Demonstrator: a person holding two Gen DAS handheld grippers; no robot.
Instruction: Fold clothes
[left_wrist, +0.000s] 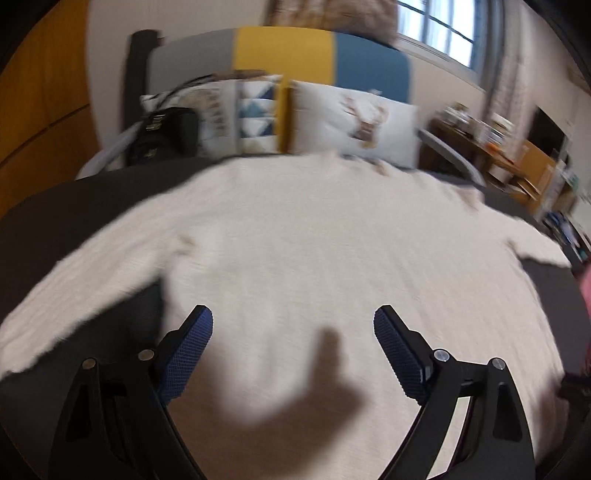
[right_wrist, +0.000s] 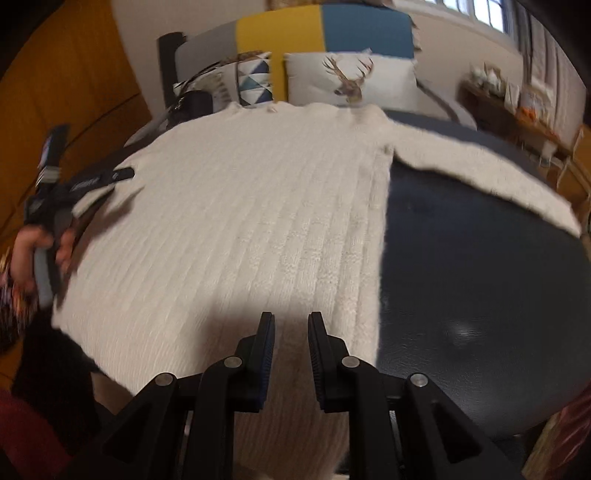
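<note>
Sweater (right_wrist: 236, 221), cream rib-knit, lies spread flat on dark table (right_wrist: 480, 295), hem toward camera, neck end toward sofa (right_wrist: 325, 33) at far side. Both sleeves out sideways: one (left_wrist: 74, 295) seen in left wrist view, other (right_wrist: 480, 173) angling off over bare table in right wrist view.

Step, as judged: garment laid out, no fold visible yet. Looks like pre-fold positioning w/ both tools over hem end.

Left gripper (left_wrist: 293, 325): jaws spread wide, nothing betw. them, hovering above body of knit; its shadow falls on fabric. Right gripper (right_wrist: 291, 325): jaws nearly together, narrow gap, knit visible through gap. Cannot confirm any cloth pinched; reads as empty.

Next move prob. needs: pick an edge (sleeve or side seam), pinch through knit, carry it inward over body. Right would have to open first.

Materials: knit is thick, fuzzy, vertical ribs, soft & likely stretchy, so may sag when lifted. Table top smooth, slight sheen, rounded edge. Pads blue, fine cross-hatch texture; fingers black plastic. Cushions on sofa: deer print (right_wrist: 351, 77), triangle print (right_wrist: 255, 77). Left view motion-blurred.
</note>
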